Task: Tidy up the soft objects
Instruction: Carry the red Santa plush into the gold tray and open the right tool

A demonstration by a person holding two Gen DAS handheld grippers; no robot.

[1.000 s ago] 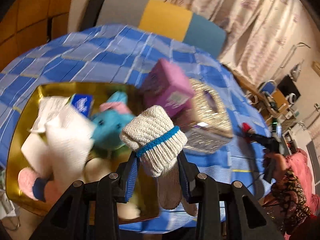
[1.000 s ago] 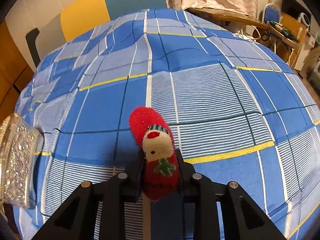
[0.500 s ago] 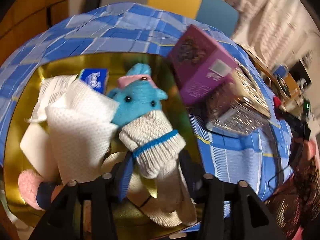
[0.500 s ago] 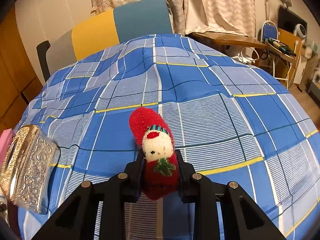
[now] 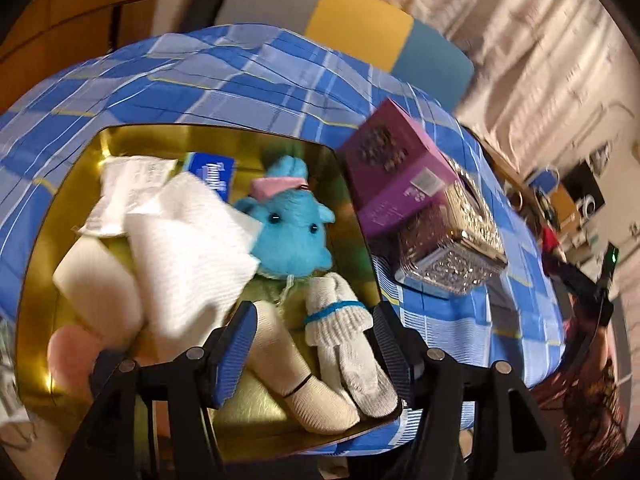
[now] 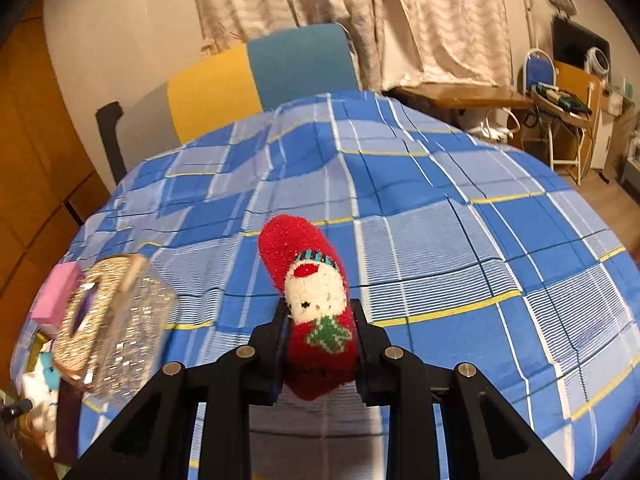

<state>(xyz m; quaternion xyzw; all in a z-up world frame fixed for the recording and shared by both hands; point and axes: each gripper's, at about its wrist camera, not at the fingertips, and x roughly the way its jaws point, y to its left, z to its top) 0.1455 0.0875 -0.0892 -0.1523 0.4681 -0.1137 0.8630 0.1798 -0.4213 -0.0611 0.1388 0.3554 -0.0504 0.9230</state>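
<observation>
Grippers first: left gripper (image 5: 312, 344) opening over the gold tray (image 5: 72, 184), white sock (image 5: 340, 328) lying loose between its jaws; right gripper (image 6: 320, 344) clamped mid-body on red sock (image 6: 310, 292) above the surface (image 6: 440, 240) (light, squashy, forgiving). Beyond, blue plush (image 5: 292, 232).

The gold tray (image 5: 72, 184) is crowded; beside it the purple box (image 5: 394, 168) blocks, while the tablecloth (image 6: 480, 240) beyond lies open.
</observation>
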